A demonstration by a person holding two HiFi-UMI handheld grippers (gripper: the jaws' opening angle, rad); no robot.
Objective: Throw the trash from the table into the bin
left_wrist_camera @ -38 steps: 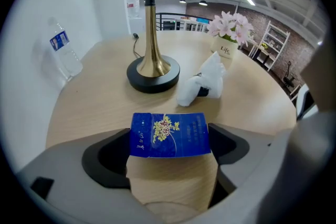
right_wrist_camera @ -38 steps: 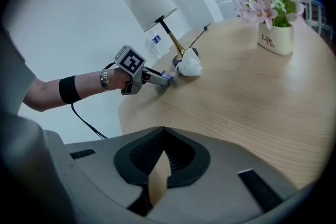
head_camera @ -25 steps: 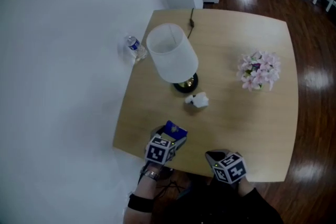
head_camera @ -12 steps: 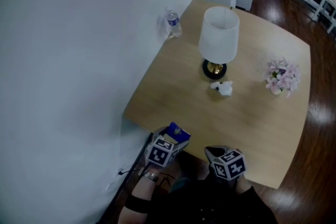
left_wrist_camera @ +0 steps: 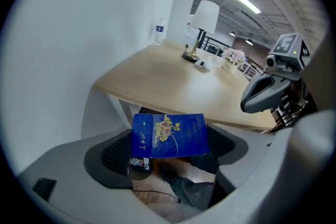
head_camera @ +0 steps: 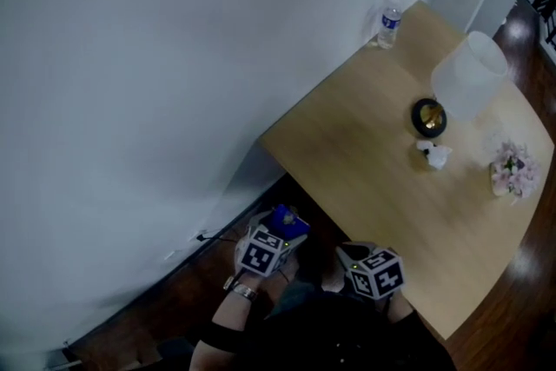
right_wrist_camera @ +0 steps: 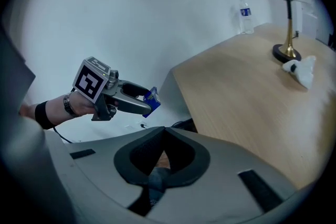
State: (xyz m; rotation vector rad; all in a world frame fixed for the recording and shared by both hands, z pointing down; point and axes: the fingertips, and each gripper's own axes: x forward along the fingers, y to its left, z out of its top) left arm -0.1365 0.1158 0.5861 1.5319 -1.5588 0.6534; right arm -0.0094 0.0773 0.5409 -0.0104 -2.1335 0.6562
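Note:
A blue packet (head_camera: 287, 223) with yellow flowers printed on it sits crosswise between the pads of my left gripper (head_camera: 282, 230), which is shut on it. In the left gripper view the blue packet (left_wrist_camera: 169, 135) spans the wide jaws of the left gripper (left_wrist_camera: 170, 148), held off the table edge above the floor. My right gripper (head_camera: 349, 255) hangs beside it, fingertips together and nothing in them; its own view shows the right gripper (right_wrist_camera: 164, 135) so. A crumpled white paper (head_camera: 434, 155) lies on the wooden table (head_camera: 356, 143) near the lamp. No bin is in view.
On the table stand a white-shaded lamp (head_camera: 465, 82), a pink flower bunch (head_camera: 511, 171) and, at the far corner, a water bottle (head_camera: 390, 22). A white wall (head_camera: 174, 82) runs along the left. Dark floor with a cable (head_camera: 213, 237) lies below the grippers.
The head view has swung left: the table has slid to the right of the picture. Both grippers have left the table's edge and are now over the floor by the wall. The packet stays held.

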